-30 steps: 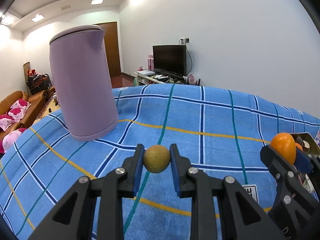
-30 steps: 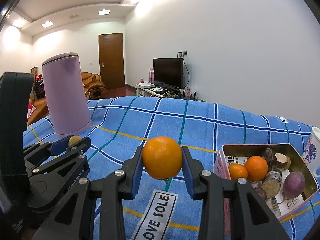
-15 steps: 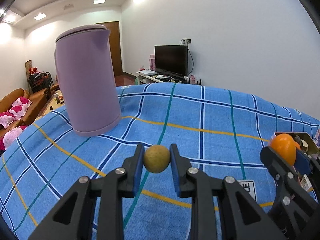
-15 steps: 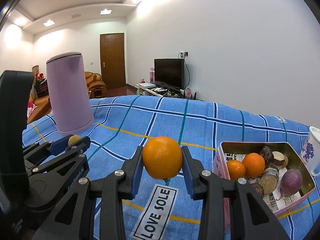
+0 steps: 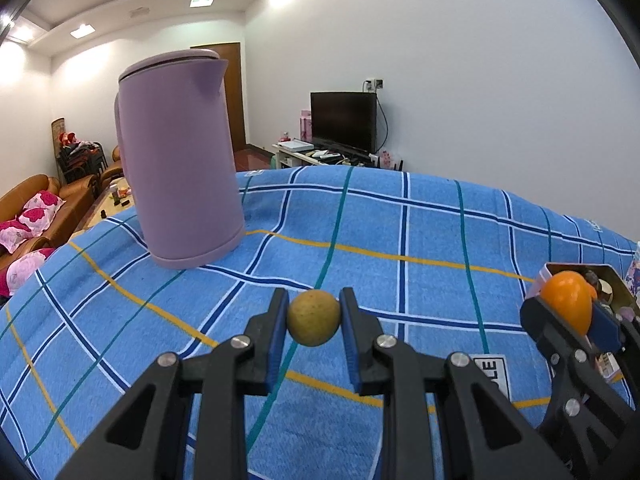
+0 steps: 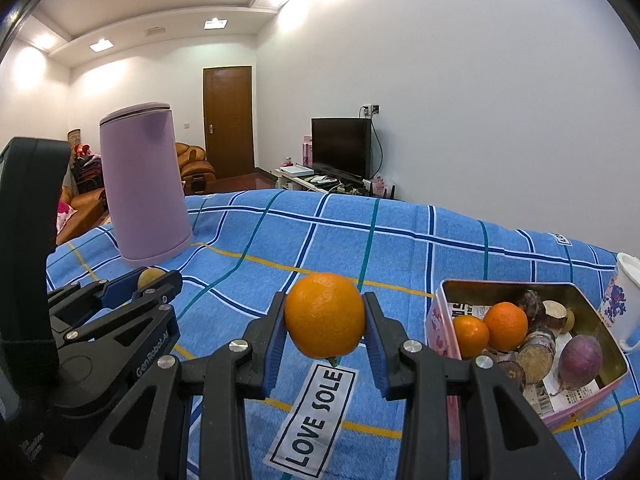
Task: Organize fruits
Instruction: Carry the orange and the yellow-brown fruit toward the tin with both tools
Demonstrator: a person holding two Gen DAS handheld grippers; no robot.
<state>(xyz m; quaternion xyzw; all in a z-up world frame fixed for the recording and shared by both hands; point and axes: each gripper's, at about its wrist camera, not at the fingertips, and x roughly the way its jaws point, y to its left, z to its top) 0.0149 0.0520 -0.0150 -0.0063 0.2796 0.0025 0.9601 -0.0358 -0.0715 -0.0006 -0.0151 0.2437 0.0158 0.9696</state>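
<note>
A blue plaid cloth [image 6: 400, 248] with white, navy, teal and yellow lines fills the lower half of both wrist views; a white label reading "LOVE SOLE" [image 6: 316, 416] lies on it at bottom centre of the right view. A tall lilac kettle [image 5: 180, 160] stands upright on the cloth in the upper left of the left view, and smaller at the left of the right view.

At the lower right of the right view sits a pink tin box [image 6: 436, 320], open – inside are two small oranges [image 6: 506, 326], a purple round fruit [image 6: 580, 358] and several brownish pieces too jumbled to name. A white mug with a floral print [image 6: 620, 300] stands just beside the box at the right edge.

The right gripper [image 6: 325, 334], at bottom centre of its own view, is clamped on an orange [image 6: 325, 320], its blue pads pressing both sides. The left gripper [image 5: 314, 320], at bottom centre of its view, is closed tight on a small yellow-green fruit [image 5: 314, 317] – held above the cloth.
</note>
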